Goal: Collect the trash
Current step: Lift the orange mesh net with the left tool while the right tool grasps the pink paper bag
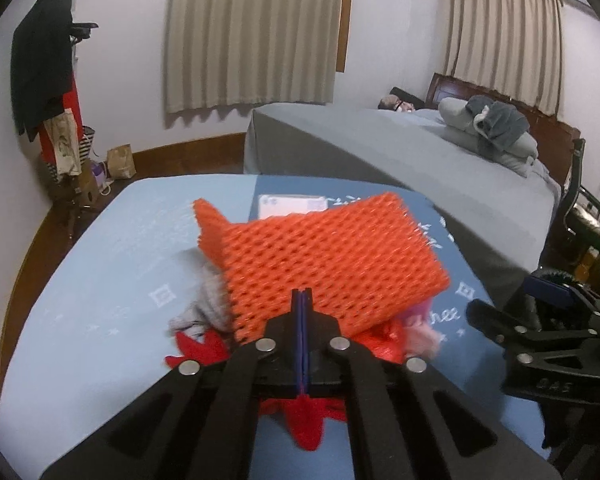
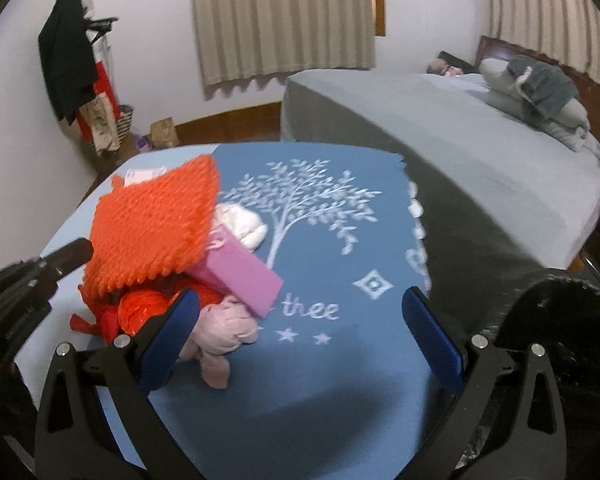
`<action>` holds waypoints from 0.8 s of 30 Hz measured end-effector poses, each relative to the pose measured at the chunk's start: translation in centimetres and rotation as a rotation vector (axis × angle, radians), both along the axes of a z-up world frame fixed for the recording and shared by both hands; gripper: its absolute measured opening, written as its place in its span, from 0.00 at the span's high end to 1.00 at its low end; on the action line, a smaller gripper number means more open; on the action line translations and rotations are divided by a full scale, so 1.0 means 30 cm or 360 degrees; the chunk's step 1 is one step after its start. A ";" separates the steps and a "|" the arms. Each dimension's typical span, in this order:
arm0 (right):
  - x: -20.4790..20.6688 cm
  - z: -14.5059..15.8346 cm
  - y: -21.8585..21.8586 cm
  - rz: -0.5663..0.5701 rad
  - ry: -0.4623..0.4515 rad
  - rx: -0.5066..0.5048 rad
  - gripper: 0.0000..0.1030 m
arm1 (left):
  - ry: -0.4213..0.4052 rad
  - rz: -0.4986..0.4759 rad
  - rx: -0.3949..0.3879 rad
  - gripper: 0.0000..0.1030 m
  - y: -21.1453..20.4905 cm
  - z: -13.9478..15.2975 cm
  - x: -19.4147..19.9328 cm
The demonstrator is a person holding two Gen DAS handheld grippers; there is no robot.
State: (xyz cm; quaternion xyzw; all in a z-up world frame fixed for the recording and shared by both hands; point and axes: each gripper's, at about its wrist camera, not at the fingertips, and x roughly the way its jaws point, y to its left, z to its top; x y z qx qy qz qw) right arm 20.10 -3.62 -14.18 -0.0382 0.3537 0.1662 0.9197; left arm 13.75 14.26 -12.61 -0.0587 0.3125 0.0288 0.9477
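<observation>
My left gripper (image 1: 301, 294) is shut on an orange foam net (image 1: 324, 264) and holds it above a pile of trash on the blue tablecloth (image 1: 100, 280). The net also shows in the right wrist view (image 2: 152, 224). Under it lie a red plastic bag (image 2: 140, 308), a pink box (image 2: 240, 276), a crumpled pink tissue (image 2: 220, 340), a white wad (image 2: 244, 224) and grey scraps (image 1: 208, 304). My right gripper (image 2: 300, 340) is open and empty, just right of the pile, over the dark blue cloth (image 2: 340, 248) with a white tree print.
A white card (image 1: 288, 206) lies at the table's far side. A grey bed (image 1: 420, 168) with pillows stands close on the right. A coat rack (image 1: 48, 80) and paper bag (image 1: 121, 162) stand at the far left wall.
</observation>
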 end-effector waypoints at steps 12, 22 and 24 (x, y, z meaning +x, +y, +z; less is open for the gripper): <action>0.094 -0.098 0.088 0.0278 0.0235 0.0208 0.95 | 0.0035 -0.0006 -0.0042 0.45 0.040 -0.029 0.005; 0.091 -0.094 0.061 0.0260 0.0201 0.0186 0.94 | 0.0074 -0.0005 -0.0050 0.26 0.025 -0.060 0.032; 0.088 -0.091 0.059 0.0252 0.0206 0.0203 0.97 | 0.0088 -0.0013 -0.0036 0.26 0.021 -0.067 0.039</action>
